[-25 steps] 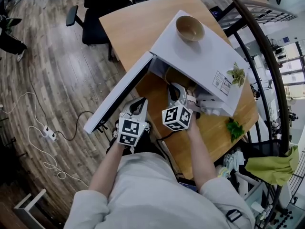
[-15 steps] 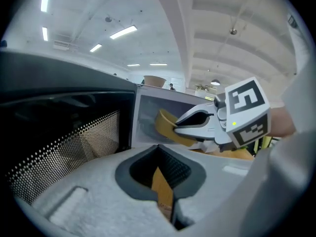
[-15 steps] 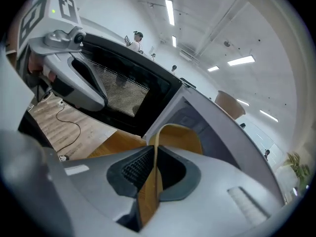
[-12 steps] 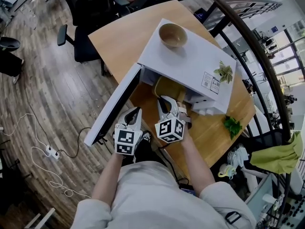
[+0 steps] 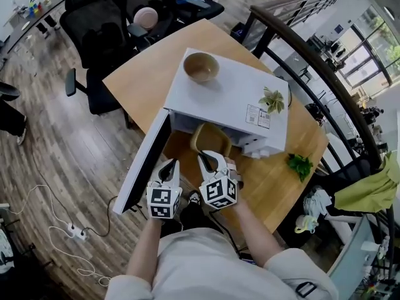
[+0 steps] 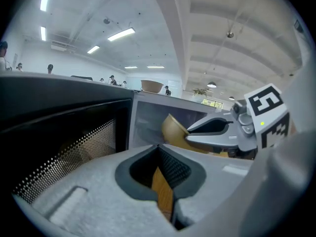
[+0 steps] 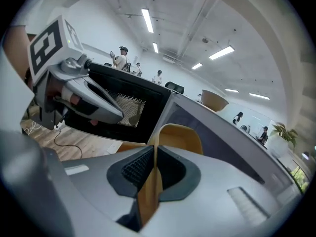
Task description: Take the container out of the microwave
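Observation:
The container is a tan bowl, standing tilted on edge just outside the mouth of the white microwave. My right gripper is shut on its near rim; in the right gripper view the rim runs between the pads and the bowl's wall rises beyond them. My left gripper hovers beside it to the left, near the open door, jaws shut with nothing between them. The left gripper view shows the bowl in the right gripper's jaws.
A second bowl and a small plant sit on top of the microwave. A green sprig lies on the wooden table at the right. Black office chairs stand beyond the table, a railing at the right.
The right gripper has drawn the bowl back out of the microwave's cavity toward me and rolled it onto its edge. The left gripper has stayed beside the door.

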Demonstrator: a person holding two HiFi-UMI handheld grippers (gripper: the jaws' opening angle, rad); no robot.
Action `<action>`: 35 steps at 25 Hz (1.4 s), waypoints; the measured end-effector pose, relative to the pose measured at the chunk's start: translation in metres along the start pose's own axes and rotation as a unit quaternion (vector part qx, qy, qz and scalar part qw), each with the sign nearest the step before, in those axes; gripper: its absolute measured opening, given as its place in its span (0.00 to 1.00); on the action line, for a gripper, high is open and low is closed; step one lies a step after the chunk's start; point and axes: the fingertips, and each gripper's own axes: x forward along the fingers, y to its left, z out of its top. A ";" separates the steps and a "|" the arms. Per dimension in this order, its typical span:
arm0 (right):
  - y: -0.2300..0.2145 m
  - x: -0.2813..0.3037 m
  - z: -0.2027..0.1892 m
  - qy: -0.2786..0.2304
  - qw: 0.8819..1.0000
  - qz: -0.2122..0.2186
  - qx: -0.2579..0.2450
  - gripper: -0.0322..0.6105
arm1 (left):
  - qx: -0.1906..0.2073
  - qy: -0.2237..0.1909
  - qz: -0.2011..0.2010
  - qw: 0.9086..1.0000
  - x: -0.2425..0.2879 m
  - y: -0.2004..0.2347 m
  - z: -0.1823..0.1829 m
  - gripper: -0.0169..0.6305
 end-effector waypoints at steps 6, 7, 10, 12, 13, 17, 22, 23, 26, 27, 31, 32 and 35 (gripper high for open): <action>0.003 -0.016 0.002 -0.012 0.999 -0.012 0.050 0.11 | 0.007 -0.002 -0.017 1.000 -0.001 -0.009 0.004 0.03; 0.003 -0.019 0.002 -0.015 0.998 -0.016 0.053 0.11 | 0.008 -0.002 -0.019 1.000 -0.002 -0.010 0.005 0.03; 0.000 -0.029 0.003 -0.024 0.997 -0.029 0.070 0.11 | 0.009 0.000 -0.023 1.000 -0.003 -0.010 0.007 0.03; -0.001 -0.035 0.003 -0.028 0.995 -0.034 0.089 0.11 | 0.009 -0.001 -0.027 1.000 -0.004 -0.011 0.010 0.03; -0.001 -0.038 0.003 -0.029 0.994 -0.037 0.099 0.11 | 0.011 -0.001 -0.031 0.999 -0.004 -0.012 0.011 0.03; -0.002 -0.047 0.006 -0.041 0.990 -0.050 0.129 0.11 | 0.021 -0.001 -0.047 0.999 -0.005 -0.020 0.016 0.03; 0.001 -0.060 0.006 -0.050 0.983 -0.065 0.161 0.11 | 0.026 -0.005 -0.068 0.997 -0.008 -0.032 0.020 0.03; 0.003 -0.063 0.005 -0.051 0.982 -0.068 0.167 0.11 | 0.026 -0.005 -0.071 0.997 -0.009 -0.034 0.021 0.03; 0.006 -0.070 0.007 -0.058 0.978 -0.078 0.183 0.11 | 0.028 -0.007 -0.081 0.996 -0.014 -0.037 0.025 0.03; 0.007 -0.072 0.008 -0.064 0.976 -0.081 0.191 0.11 | 0.030 -0.009 -0.083 0.996 -0.015 -0.037 0.026 0.03; 0.008 -0.079 0.008 -0.077 0.968 -0.096 0.221 0.11 | 0.038 -0.016 -0.094 0.995 -0.018 -0.041 0.032 0.03; 0.008 -0.082 0.007 -0.077 0.967 -0.102 0.222 0.11 | 0.039 -0.017 -0.097 0.994 -0.019 -0.043 0.033 0.03; 0.006 -0.089 0.008 -0.078 0.963 -0.119 0.231 0.11 | 0.041 -0.022 -0.108 0.993 -0.022 -0.047 0.038 0.03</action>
